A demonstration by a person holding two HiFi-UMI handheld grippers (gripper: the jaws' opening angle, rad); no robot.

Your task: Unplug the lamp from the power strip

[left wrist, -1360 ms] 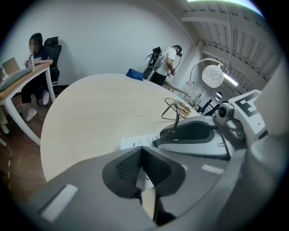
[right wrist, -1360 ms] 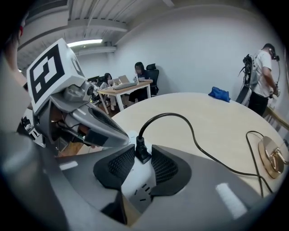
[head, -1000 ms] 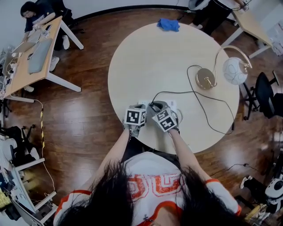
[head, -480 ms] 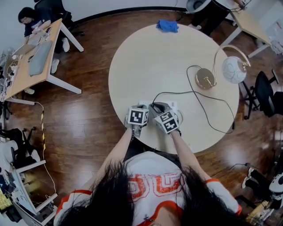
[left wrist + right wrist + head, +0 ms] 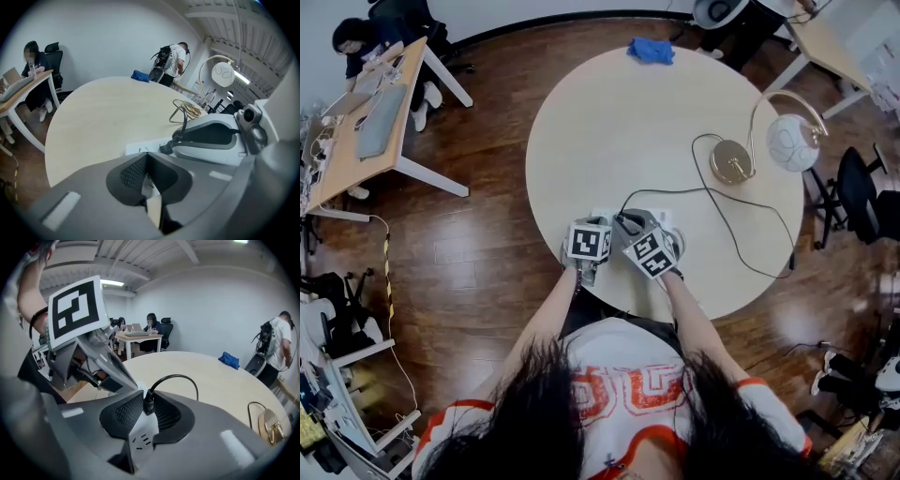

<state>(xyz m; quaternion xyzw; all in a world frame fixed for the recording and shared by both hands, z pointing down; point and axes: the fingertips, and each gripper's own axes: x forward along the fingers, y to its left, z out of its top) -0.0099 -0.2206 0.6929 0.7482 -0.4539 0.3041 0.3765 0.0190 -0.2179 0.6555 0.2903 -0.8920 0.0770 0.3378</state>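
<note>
The room is an open office with a dark wood floor. A desk (image 5: 366, 122) with a seated person stands off to the left, and my round, pale table (image 5: 609, 122) fills the middle. A blue cloth (image 5: 652, 50) lies at its far edge.

At the near edge lies the white power strip (image 5: 140, 149). My left gripper (image 5: 147, 161) sits over the strip's left end with its jaws drawn almost together. Only a thin slit is left, and the white of the strip shows through it. I judge it is pressing the strip down, but I cannot tell whether it actually pinches any part of it.

Just to the right, my right gripper (image 5: 149, 408) has its jaws closed narrowly on the black plug (image 5: 148, 399). The ribbed pads bear on the plug's two sides, and the socket face shows below them. The cord (image 5: 675, 190) arcs out of the plug's top and loops across to the gold-based globe lamp (image 5: 733, 164) at the right edge.

The step in hand looks like the pull itself. I would keep the left gripper bearing firmly down so the strip cannot lift or slide. I would draw the right gripper straight out along the prongs, away from the socket face. I should not rock it or haul on the cord, because a slack grip could slip off the small plug.
</note>
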